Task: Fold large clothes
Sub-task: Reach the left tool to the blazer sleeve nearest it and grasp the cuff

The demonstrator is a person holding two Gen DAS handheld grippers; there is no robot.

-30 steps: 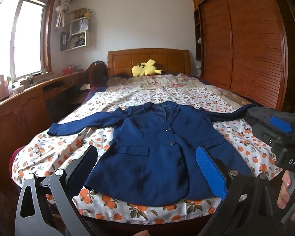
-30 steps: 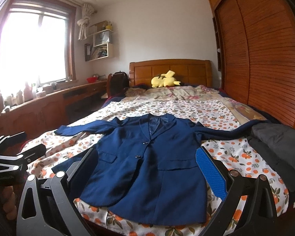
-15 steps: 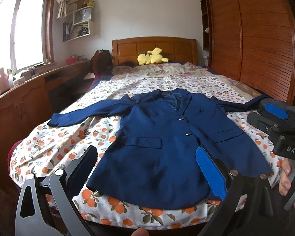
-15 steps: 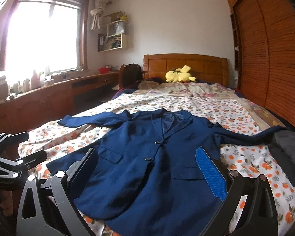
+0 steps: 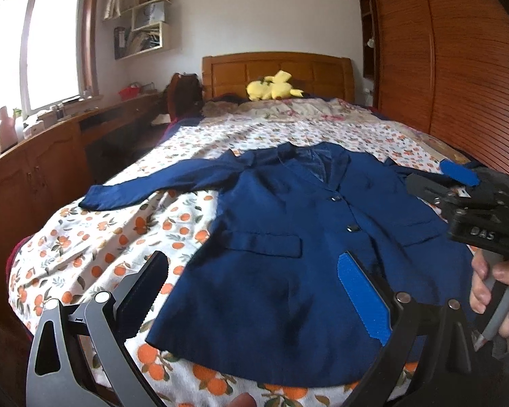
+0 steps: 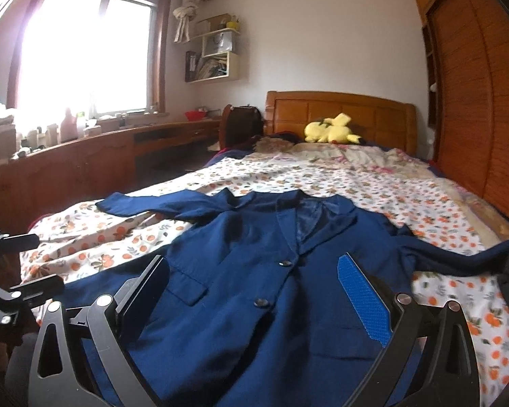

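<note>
Two grippers, left [image 5: 254, 291] and right [image 6: 254, 291], hovering over the near hem, jaws wide apart and empty. Spread flat and face up on the orange-patterned bedspread [image 5: 118, 234]: navy blue buttoned blazer [image 5: 281, 237], sleeves stretched out to both sides.

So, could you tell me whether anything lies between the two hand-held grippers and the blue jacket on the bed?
Nothing visible does. The blue jacket lies spread flat on the floral bedspread, with both the left hand-held gripper and the right hand-held gripper open just above its lower half. The yellow plush toy sits far off by the headboard.
</note>
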